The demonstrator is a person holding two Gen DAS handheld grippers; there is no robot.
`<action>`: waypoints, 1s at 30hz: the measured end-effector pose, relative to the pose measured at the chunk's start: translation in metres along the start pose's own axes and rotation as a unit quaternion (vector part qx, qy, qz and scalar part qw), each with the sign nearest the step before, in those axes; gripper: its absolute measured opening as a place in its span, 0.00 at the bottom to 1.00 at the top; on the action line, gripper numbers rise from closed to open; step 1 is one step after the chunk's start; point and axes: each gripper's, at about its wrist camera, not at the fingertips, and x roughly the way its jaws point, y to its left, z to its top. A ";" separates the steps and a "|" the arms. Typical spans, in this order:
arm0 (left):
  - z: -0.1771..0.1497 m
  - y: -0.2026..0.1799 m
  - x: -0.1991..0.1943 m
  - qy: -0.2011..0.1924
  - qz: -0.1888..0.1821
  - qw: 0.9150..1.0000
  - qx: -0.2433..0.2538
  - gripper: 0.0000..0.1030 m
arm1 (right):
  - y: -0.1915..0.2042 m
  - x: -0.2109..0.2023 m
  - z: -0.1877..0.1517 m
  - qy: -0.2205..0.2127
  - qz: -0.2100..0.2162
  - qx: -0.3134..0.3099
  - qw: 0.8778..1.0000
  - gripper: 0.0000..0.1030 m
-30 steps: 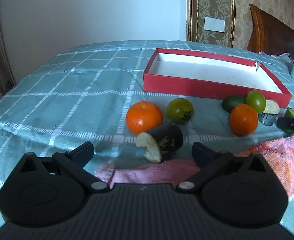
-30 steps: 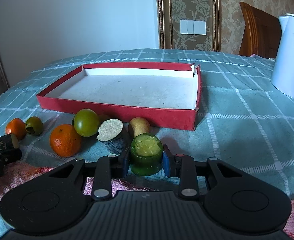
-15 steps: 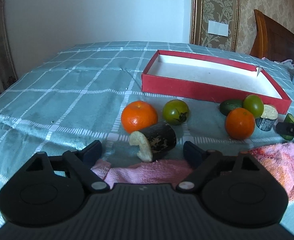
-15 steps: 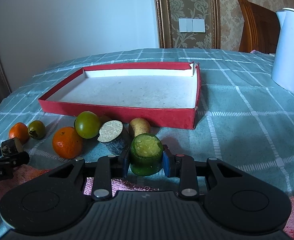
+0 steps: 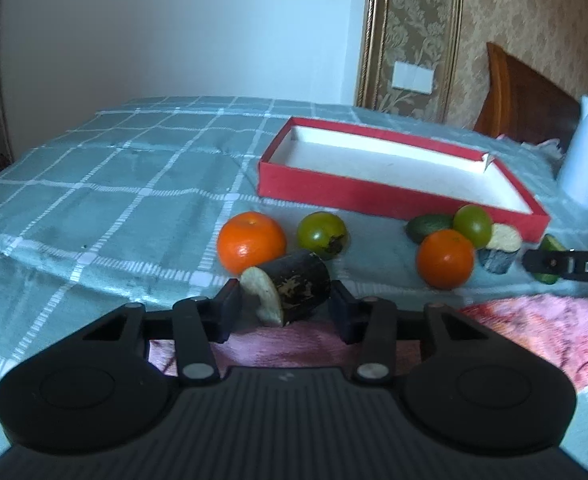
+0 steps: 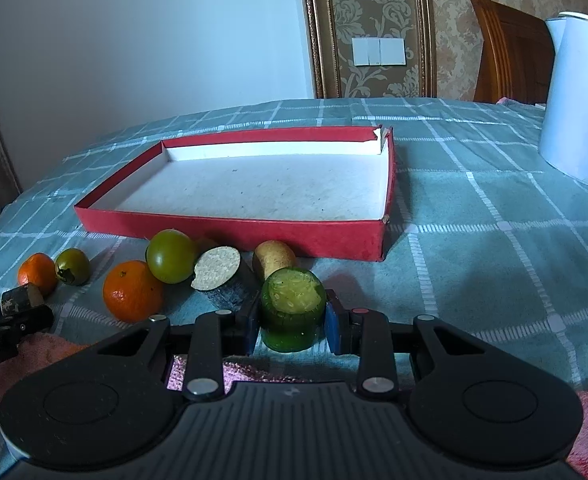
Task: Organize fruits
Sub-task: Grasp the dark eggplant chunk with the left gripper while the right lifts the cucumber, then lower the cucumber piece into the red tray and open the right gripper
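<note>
between the fingers of the left hand-held gripper, at lower centre of the left wrist view, lies the dark eggplant piece, pale cut face turned to the left. both pads sit against its sides or very nearly so; treat it as clamped, but firm contact on the right side cannot be confirmed. the right hand-held gripper, at lower centre of its own view, is clamped on the green cucumber piece, cut face up, blue pads touching both sides.

the red box sits in mid-frame, white floor bare, near wall facing the fruit. two oranges, two green tomatoes, a second eggplant piece and a yellowish pear-like fruit lie on the surface just in front of that wall.

recommended procedure:
- verify the left grip before lifting; the round skin is likely to roll.
- lift each piece above the near wall, not through it.
- keep the cucumber piece level.
- release low over the white floor, pieces apart.
- avoid brushing the loose fruit beside the wall.
</note>
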 end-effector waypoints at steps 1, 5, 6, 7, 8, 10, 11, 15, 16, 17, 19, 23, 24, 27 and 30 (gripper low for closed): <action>0.001 -0.002 0.000 -0.003 -0.003 1.000 0.004 0.42 | 0.000 -0.001 0.001 -0.003 -0.001 -0.002 1.000 0.30; 0.002 -0.010 0.001 -0.012 -0.018 1.000 0.020 0.42 | 0.000 -0.005 0.012 -0.019 -0.008 -0.015 1.000 0.30; 0.003 -0.013 0.003 -0.012 -0.023 0.999 0.023 0.42 | 0.002 -0.005 0.017 -0.026 -0.012 -0.020 0.999 0.30; 0.003 -0.015 0.004 -0.012 -0.027 0.999 0.026 0.42 | 0.003 -0.005 0.022 -0.034 -0.015 -0.027 0.999 0.30; 0.004 -0.018 0.006 -0.012 -0.031 0.999 0.029 0.42 | 0.003 -0.005 0.026 -0.040 -0.018 -0.033 0.999 0.30; 0.006 -0.023 0.008 -0.013 -0.041 0.998 0.038 0.42 | 0.005 -0.001 0.037 -0.054 -0.027 -0.045 0.997 0.30; 0.006 -0.025 0.010 -0.014 -0.042 0.998 0.041 0.42 | 0.006 0.003 0.043 -0.059 -0.029 -0.049 0.997 0.30; 0.004 -0.030 0.014 -0.011 -0.045 0.998 0.051 0.42 | 0.006 0.030 0.070 -0.057 -0.036 -0.059 0.996 0.30; 0.004 -0.029 0.014 -0.013 -0.047 0.998 0.050 0.42 | 0.006 0.038 0.076 -0.053 -0.037 -0.058 0.996 0.30; 0.004 -0.028 0.014 -0.013 -0.051 0.998 0.047 0.42 | 0.006 0.048 0.083 -0.047 -0.038 -0.057 0.997 0.30; 0.004 -0.027 0.016 -0.009 -0.054 0.997 0.045 0.42 | 0.005 0.066 0.091 -0.033 -0.038 -0.060 0.997 0.30; 0.005 -0.028 0.018 -0.006 -0.057 0.997 0.049 0.42 | 0.006 0.101 0.103 -0.005 -0.036 -0.065 0.997 0.30; 0.004 -0.029 0.018 -0.006 -0.059 0.997 0.050 0.42 | 0.007 0.110 0.104 0.005 -0.031 -0.069 0.997 0.30; 0.005 -0.028 0.018 -0.005 -0.061 0.997 0.049 0.42 | 0.009 0.126 0.102 0.023 -0.033 -0.075 0.996 0.30; 0.005 -0.028 0.018 -0.004 -0.063 0.997 0.050 0.42 | 0.009 0.136 0.099 0.037 -0.030 -0.075 0.996 0.30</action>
